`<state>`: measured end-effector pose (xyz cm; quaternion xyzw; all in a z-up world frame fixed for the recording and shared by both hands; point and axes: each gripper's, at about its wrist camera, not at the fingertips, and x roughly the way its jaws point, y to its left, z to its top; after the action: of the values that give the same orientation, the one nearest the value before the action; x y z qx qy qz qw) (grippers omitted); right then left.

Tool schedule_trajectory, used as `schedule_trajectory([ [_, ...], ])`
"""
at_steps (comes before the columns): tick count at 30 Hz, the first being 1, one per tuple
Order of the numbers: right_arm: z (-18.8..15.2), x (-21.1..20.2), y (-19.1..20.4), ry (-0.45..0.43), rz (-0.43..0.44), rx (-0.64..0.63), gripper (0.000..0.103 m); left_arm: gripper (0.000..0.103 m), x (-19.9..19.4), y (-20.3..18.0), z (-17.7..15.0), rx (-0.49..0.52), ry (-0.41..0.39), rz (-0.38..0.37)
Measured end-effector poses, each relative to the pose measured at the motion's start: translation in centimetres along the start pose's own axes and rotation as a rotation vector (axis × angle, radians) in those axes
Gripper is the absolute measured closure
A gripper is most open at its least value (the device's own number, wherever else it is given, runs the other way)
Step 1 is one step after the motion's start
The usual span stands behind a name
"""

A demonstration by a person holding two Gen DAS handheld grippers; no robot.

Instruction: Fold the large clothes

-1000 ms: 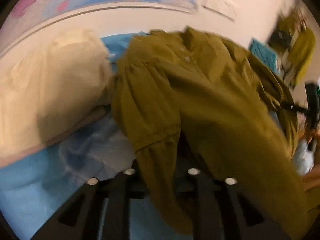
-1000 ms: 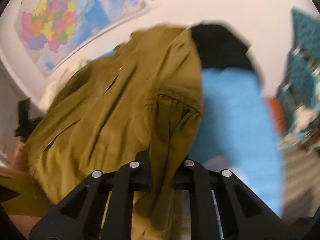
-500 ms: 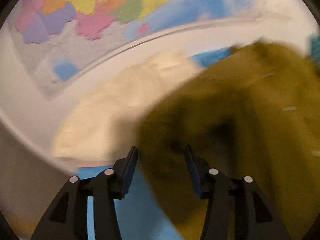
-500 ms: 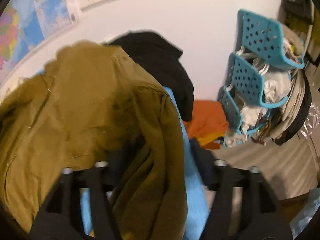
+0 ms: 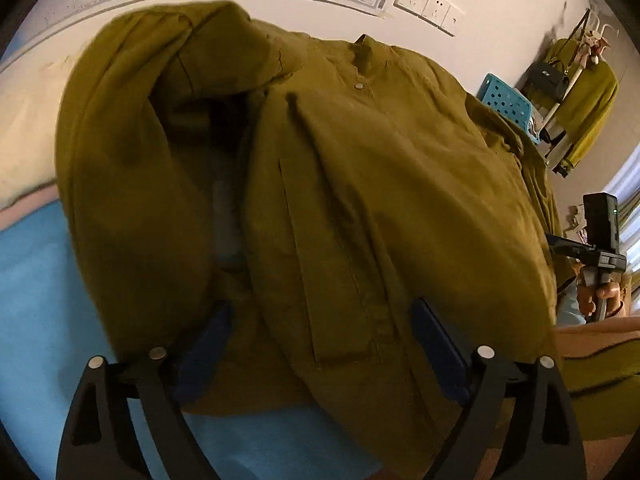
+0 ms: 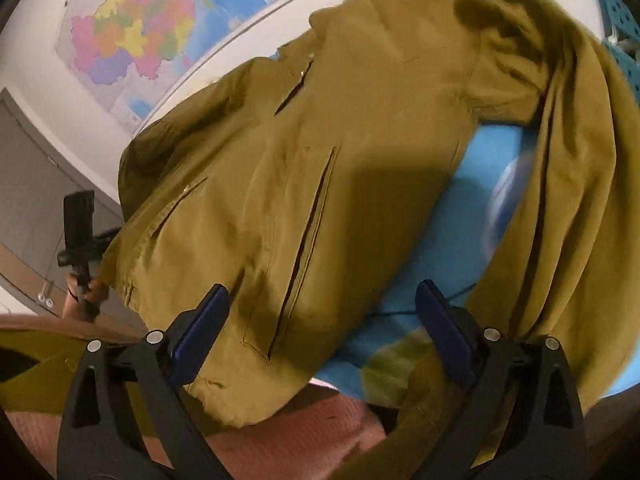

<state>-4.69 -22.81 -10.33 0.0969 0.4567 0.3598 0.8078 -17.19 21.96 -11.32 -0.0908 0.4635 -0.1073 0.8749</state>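
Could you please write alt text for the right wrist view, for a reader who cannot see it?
An olive-green jacket lies front-up on a blue sheet, one sleeve hanging down at the right. The open right tongs frame it from below, gripping nothing. A colourful wall map hangs behind.

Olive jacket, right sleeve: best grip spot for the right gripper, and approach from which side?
Take the right sleeve low, near its cuff end by the right gripper's open right finger, coming in from the table's near edge. It trails clear of the olive jacket body over the blue cover, so probably one layer.
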Motion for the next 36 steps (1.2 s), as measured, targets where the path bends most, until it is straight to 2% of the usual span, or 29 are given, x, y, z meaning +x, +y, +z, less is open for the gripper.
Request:
schedule_trajectory([
  [1, 0.0, 0.1, 0.1, -0.009, 0.015, -0.001, 0.031, 0.015, 0.2, -0.1, -0.2, -0.015, -0.008, -0.015],
  [2, 0.2, 0.4, 0.3, -0.009, 0.031, 0.008, 0.064, 0.021, 0.2, -0.3, -0.2, -0.027, -0.017, -0.021],
  [3, 0.4, 0.9, 0.2, 0.0, 0.035, 0.01, 0.092, 0.042, 0.1, -0.6, -0.3, -0.03, -0.029, -0.026],
  [6, 1.8, -0.7, -0.3, -0.035, 0.089, 0.047, 0.097, 0.082, -1.7, -1.6, 0.0, -0.056, -0.046, -0.05],
  [7, 2.2, -2.4, -0.6, -0.081, 0.099, 0.048, 0.097, 0.091, -2.5, -1.7, 0.2, -0.059, -0.056, -0.056],
  [8, 2.9, -4.9, -0.7, -0.155, 0.097, 0.053, 0.098, 0.095, -3.7, -2.0, 0.4, -0.061, -0.068, -0.06],
  [10, 4.1, -8.1, -1.0, -0.23, 0.038, 0.04, 0.098, 0.094, -6.2, -2.6, 0.9, -0.062, -0.099, -0.109],
  [12, 4.8, -8.6, -1.8, -0.215, -0.041, 0.052, 0.098, 0.092, -8.0, -3.8, 0.4, 0.005, -0.121, -0.07],
  [13, 4.8, -7.5, -2.5, -0.171, -0.063, 0.08, 0.098, 0.087, -8.2, -4.2, 0.1, 0.041, -0.114, -0.059],
  [14, 4.5, -6.2, -3.0, -0.121, -0.096, 0.092, 0.098, 0.074, -7.8, -4.6, -0.5, 0.079, -0.091, -0.053],
  [15, 4.2, -4.8, -3.0, -0.068, -0.127, 0.077, 0.096, 0.062, -7.2, -4.7, -0.8, 0.089, -0.066, -0.016],
  [16, 3.7, -3.7, -3.0, -0.033, -0.168, 0.07, 0.093, 0.056, -6.3, -4.7, -1.1, 0.09, -0.032, 0.026],
  [18, 2.8, -3.1, -3.5, -0.017, -0.218, 0.065, 0.079, 0.05, -4.4, -4.3, -1.8, 0.081, 0.043, 0.05],
  [19, 2.6, -3.3, -3.5, -0.026, -0.205, 0.07, 0.075, 0.048, -3.8, -4.2, -2.1, 0.071, 0.066, 0.029],
  [20, 2.4, -3.9, -3.7, -0.04, -0.182, 0.082, 0.063, 0.047, -3.2, -4.2, -2.2, 0.064, 0.075, 0.022],
  [21, 2.3, -4.7, -3.6, -0.059, -0.155, 0.084, 0.051, 0.047, -3.2, -4.4, -2.3, 0.067, 0.064, 0.029],
  [22, 2.3, -5.9, -3.1, -0.091, -0.159, 0.061, 0.048, 0.047, -3.4, -4.6, -2.1, 0.074, 0.042, 0.045],
  [23, 2.3, -7.6, -3.3, -0.122, -0.188, 0.034, 0.041, 0.047, -3.9, -4.8, -1.5, 0.077, 0.007, 0.053],
  [24, 2.4, -8.8, -3.0, -0.15, -0.228, 0.012, 0.028, 0.047, -4.8, -4.8, -1.2, 0.078, -0.028, 0.044],
  [25, 2.6, -10.0, -3.5, -0.174, -0.265, 0.002, 0.023, 0.045, -5.9, -4.9, -0.6, 0.083, -0.078, 0.02],
  [26, 2.8, -10.8, -4.0, -0.197, -0.288, 0.013, 0.017, 0.039, -6.4, -4.9, -0.2, 0.088, -0.106, 0.013],
  [27, 2.9, -11.0, -5.0, -0.189, -0.294, 0.041, 0.018, 0.033, -7.0, -5.1, 0.3, 0.095, -0.136, 0.021],
  [29, 2.6, -10.3, -7.5, -0.148, -0.329, 0.094, 0.015, 0.031, -7.6, -6.2, 1.6, 0.127, -0.176, 0.042],
  [31, 2.5, -8.9, -9.3, -0.123, -0.276, 0.144, 0.017, 0.03, -7.3, -6.9, 2.6, 0.156, -0.181, 0.038],
  [32, 2.3, -8.5, -10.0, -0.111, -0.245, 0.163, 0.03, 0.03, -6.8, -7.6, 3.2, 0.175, -0.18, 0.031],
  [33, 2.3, -7.9, -10.6, -0.089, -0.232, 0.177, 0.059, 0.03, -6.4, -8.1, 3.7, 0.191, -0.177, 0.021],
  [34, 2.5, -7.5, -11.0, -0.065, -0.227, 0.181, 0.075, 0.03, -5.8, -8.6, 4.1, 0.207, -0.171, 0.006],
  [35, 2.8, -7.7, -11.1, -0.062, -0.215, 0.177, 0.096, 0.03, -5.4, -8.9, 4.6, 0.217, -0.165, -0.002],
  [36, 3.2, -8.5, -11.0, -0.076, -0.188, 0.181, 0.096, 0.03, -4.8, -9.4, 5.1, 0.229, -0.157, -0.008],
])
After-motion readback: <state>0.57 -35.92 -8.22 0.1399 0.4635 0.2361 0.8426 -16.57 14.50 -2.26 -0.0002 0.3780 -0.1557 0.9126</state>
